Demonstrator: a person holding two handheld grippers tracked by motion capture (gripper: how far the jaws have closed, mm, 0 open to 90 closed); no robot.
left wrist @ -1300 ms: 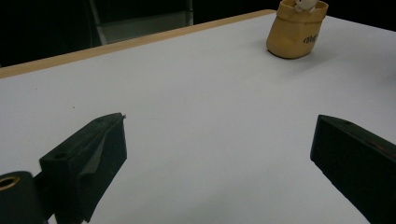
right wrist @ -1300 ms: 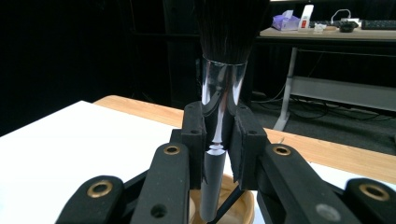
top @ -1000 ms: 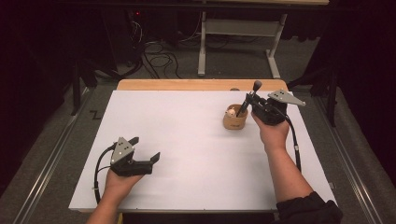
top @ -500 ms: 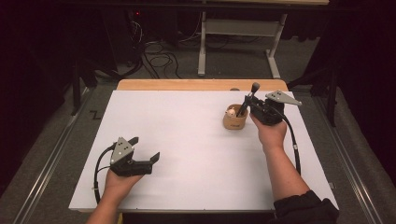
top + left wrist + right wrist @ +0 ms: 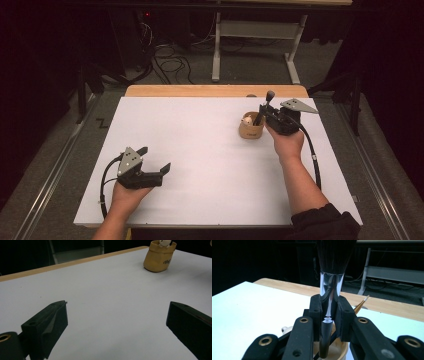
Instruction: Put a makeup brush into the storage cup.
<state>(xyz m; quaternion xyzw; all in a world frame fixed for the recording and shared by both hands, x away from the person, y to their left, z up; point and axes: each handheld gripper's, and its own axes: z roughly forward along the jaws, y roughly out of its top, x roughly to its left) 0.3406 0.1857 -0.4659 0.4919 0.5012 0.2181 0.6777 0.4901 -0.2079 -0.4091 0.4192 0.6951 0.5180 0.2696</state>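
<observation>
1. Tan cup [image 5: 160,257] bears dark writing, too small to read
2. It stands at the table's [image 5: 200,150] far right, holding a white figure [image 5: 246,120]
3. Right gripper [image 5: 329,312] clenches a brush [image 5: 331,285] upright above the cup; left gripper [image 5: 155,161] released

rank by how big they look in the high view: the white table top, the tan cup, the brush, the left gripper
1. white table top, by far the largest.
2. left gripper, though it lies nearer the camera.
3. tan cup and brush, clamped in the right gripper: too close to rank.
</observation>
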